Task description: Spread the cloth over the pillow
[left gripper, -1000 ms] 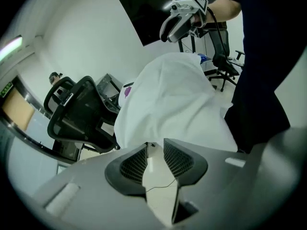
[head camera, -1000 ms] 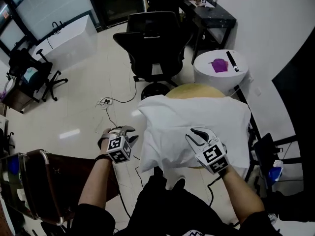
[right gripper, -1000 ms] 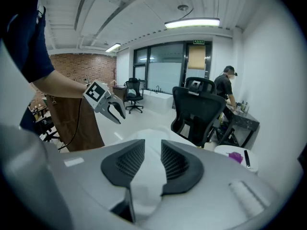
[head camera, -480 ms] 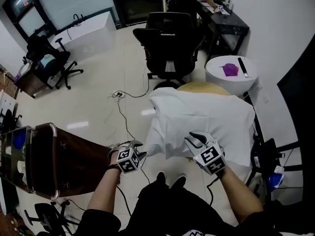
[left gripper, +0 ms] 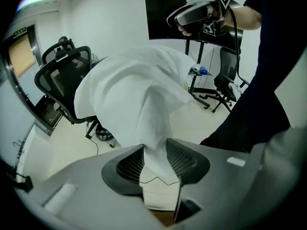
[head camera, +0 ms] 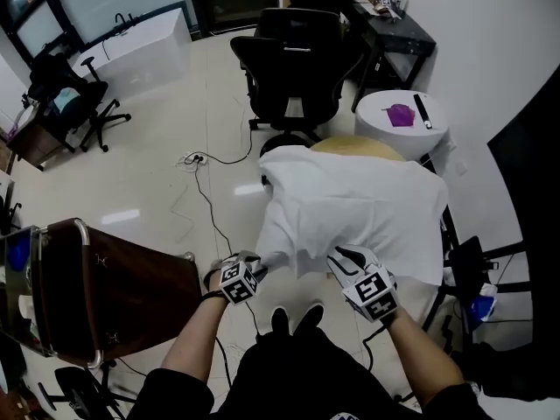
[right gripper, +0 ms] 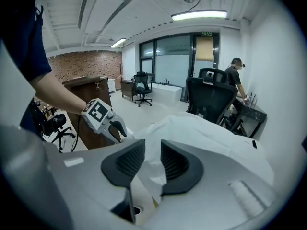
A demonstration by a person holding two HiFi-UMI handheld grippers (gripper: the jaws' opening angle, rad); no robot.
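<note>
The left gripper [head camera: 255,262] pinches the near-left corner of the cloth [head camera: 350,204], and the right gripper [head camera: 347,256] clasps its near edge. The left jaws have just been opening slightly with cloth between them, so that corner may slip free. Pulling nearer could drag the cloth off the far side of the hidden pillow. A second ago the grippers were wider apart and that corner was not drawn to a point.

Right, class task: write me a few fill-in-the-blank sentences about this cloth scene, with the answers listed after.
The cloth is coloured ___. Beyond it stands a black office ___. The small object on the round side table is coloured ___. Between the right gripper's jaws lies the ___.
Missing words: white; chair; purple; cloth.
</note>
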